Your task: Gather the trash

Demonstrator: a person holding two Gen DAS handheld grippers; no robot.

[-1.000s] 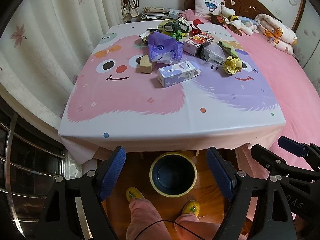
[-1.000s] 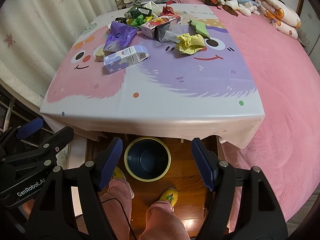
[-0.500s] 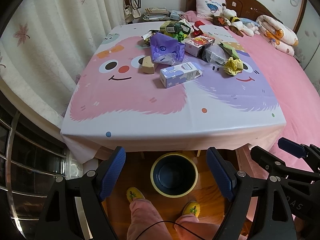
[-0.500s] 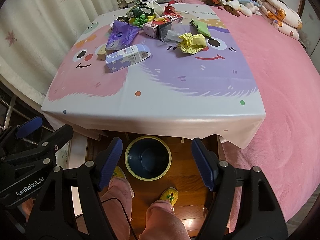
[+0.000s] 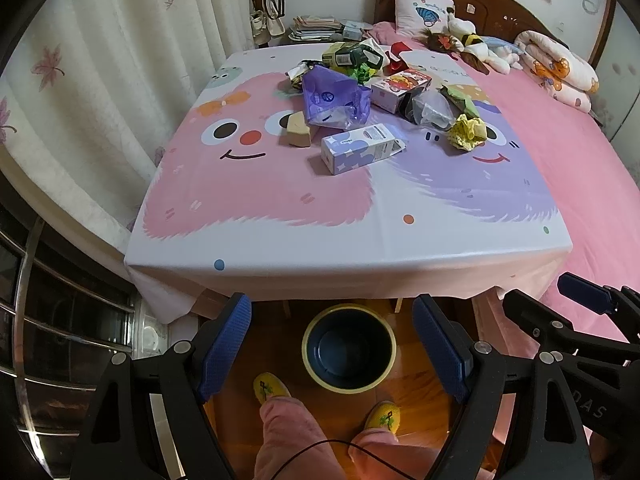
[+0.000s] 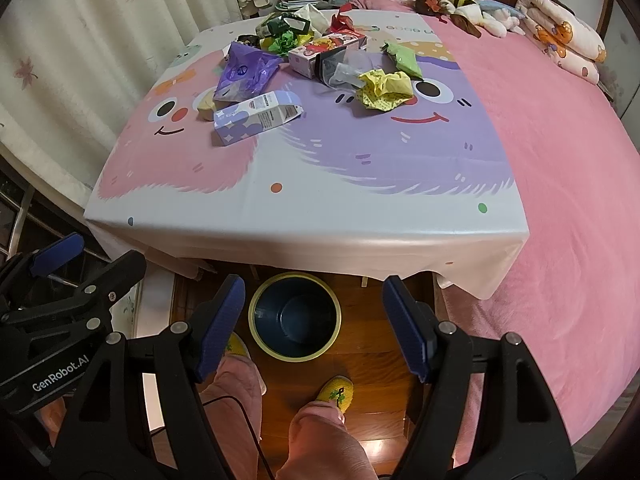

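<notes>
A bedroom with pale curtains [image 5: 120,60] on the left and a pink bed [image 5: 580,160] on the right holds a desk [image 5: 344,240] covered by a cartoon-face cloth in pink and purple. The trash lies in a loose heap on the far half of the desk: a lilac carton [image 5: 362,148] on its side nearest the front, a purple plastic bag [image 5: 332,98] just behind it, a tan block [image 5: 299,134] to the left beside the bag, a pink printed box [image 5: 400,88], a clear wrapper [image 5: 432,108], a crumpled yellow paper [image 5: 468,132] to the right, and green packaging [image 5: 352,56] at the back. On the wooden floor below the desk's near edge stands a dark blue bin [image 5: 349,350] with a yellow rim, empty inside, with the person's yellow slippers [image 5: 272,388] just before it.

The left gripper [image 5: 332,344] has its blue fingers [image 5: 226,344] spread wide, holding nothing; in its view the bin sits between them. The right gripper [image 6: 314,326] is likewise spread and empty, the bin between its fingers [image 6: 406,328] toward the left one. All the trash is well apart from both, far up the desk.
</notes>
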